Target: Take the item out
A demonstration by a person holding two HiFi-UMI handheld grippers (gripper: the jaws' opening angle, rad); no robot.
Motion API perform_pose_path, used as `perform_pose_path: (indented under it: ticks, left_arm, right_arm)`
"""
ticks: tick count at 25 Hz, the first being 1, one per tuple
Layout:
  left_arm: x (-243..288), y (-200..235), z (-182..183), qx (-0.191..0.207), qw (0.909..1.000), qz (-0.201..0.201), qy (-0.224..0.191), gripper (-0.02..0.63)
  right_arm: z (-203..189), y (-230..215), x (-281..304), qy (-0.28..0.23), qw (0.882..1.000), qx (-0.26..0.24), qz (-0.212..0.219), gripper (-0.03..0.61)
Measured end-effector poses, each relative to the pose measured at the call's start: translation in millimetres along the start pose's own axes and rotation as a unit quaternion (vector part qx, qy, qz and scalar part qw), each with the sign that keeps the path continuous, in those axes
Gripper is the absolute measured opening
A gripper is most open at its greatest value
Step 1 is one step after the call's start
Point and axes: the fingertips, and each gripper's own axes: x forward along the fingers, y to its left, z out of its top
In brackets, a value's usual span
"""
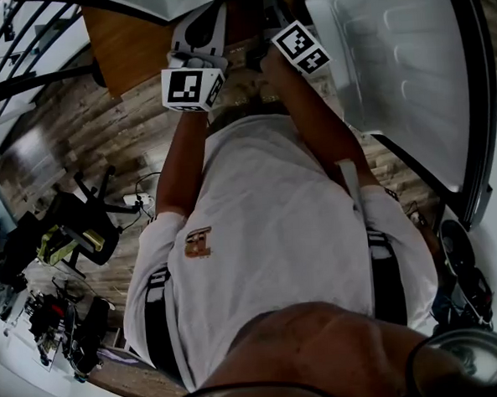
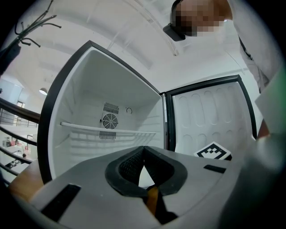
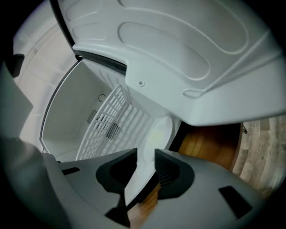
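My left gripper (image 2: 144, 148) has its jaws closed together on nothing; my right gripper (image 3: 145, 154) has its jaws a little apart, empty. Both face the open white refrigerator compartment (image 2: 89, 89). Its white wire shelf (image 2: 107, 129) looks bare, with no item visible, so neither hand is nearer.

From where I stand, this looks like a test room or workshop fitted out partly as a home kitchen. A white fridge (image 2: 89, 89) stands with its door (image 1: 400, 67) swung wide. Inside are a wire shelf (image 2: 107, 129) and a round fan vent (image 2: 109, 120) on the back wall. A wooden panel (image 1: 125, 41) sits beside the fridge. The floor (image 1: 76, 128) is pale wood planks. On it lies a power strip (image 1: 135, 199) with loose cables, near a black stand (image 1: 89, 195). A white table (image 1: 15, 359) is cluttered with dark gear, and a black metal railing (image 1: 21, 48) runs along one side.
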Motion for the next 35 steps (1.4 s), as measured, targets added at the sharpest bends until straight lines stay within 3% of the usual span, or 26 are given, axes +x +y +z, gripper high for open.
perform_pose_path:
  ticks: [1, 2, 10, 18, 30, 35]
  left_arm:
    - [-1, 1, 0, 0.001, 1.0, 0.001, 0.002, 0.018]
    - [-1, 2, 0, 0.001, 1.0, 0.002, 0.004, 0.018]
    - [1, 0, -9, 0.003, 0.9998, 0.001, 0.02, 0.018]
    - [2, -3, -15, 0.008, 0.9994, -0.002, 0.034, 0.018]
    - [10, 6, -19, 0.011, 0.9987, 0.014, 0.048, 0.018]
    - [8, 7, -21, 0.01, 0.9986, 0.016, 0.05, 0.018]
  right_arm:
    - [-1, -3, 2, -0.003, 1.0, 0.015, 0.0, 0.131]
    - [0, -6, 4, -0.008, 1.0, 0.028, -0.001, 0.138]
    - [10, -42, 22, -0.048, 0.99, 0.128, -0.02, 0.149]
    - [10, -48, 36, -0.061, 0.981, 0.186, -0.015, 0.149]
    - [21, -49, 64, -0.069, 0.975, 0.213, -0.004, 0.146]
    - [18, -54, 64, -0.07, 0.974, 0.217, -0.011, 0.108]
